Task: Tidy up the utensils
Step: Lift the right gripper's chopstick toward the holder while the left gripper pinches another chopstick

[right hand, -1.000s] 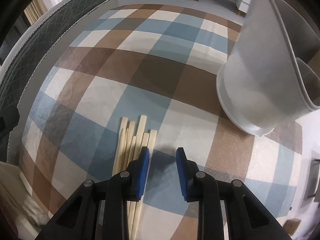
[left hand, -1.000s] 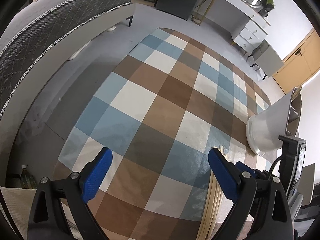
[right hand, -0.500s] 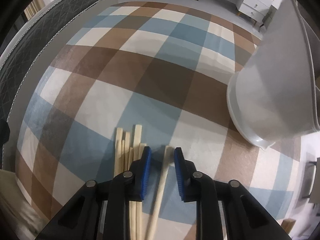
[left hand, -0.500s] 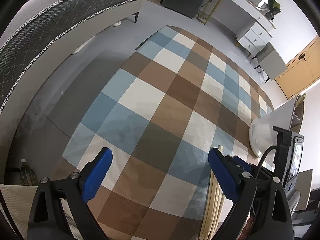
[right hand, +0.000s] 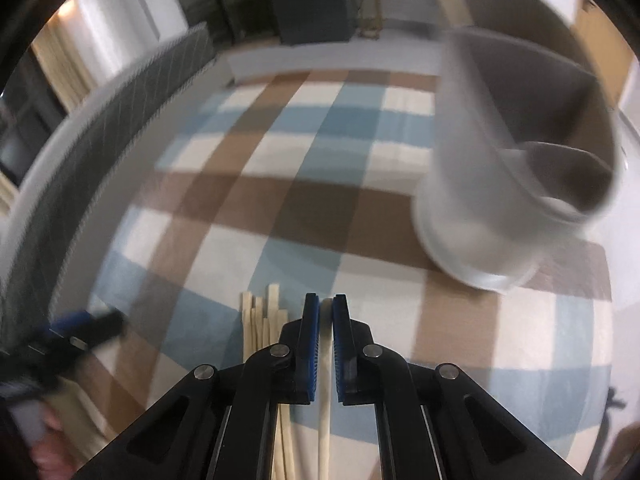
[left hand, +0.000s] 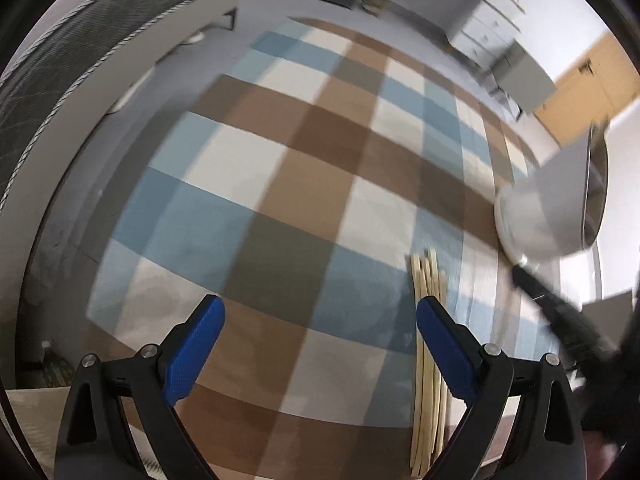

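Observation:
Several pale wooden chopsticks lie in a bundle on the checked rug; the left wrist view shows them just beyond its right finger. My right gripper is closing its jaws, and the blue pads press on a single chopstick that runs back between the fingers. A white utensil holder with dark compartments stands to the right, blurred by motion. My left gripper hangs open over the rug with nothing between its fingers. The holder is far to its right.
A blue, brown and cream checked rug covers the floor. A grey quilted mattress edge runs along the left. White drawers and a wooden door stand at the back right. The right gripper's blurred black arm crosses the lower right.
The right gripper's jaws narrowed from apart to pressing on one chopstick, separated from the bundle. Its view swung up toward the holder. The left gripper stayed open and shifted slightly.

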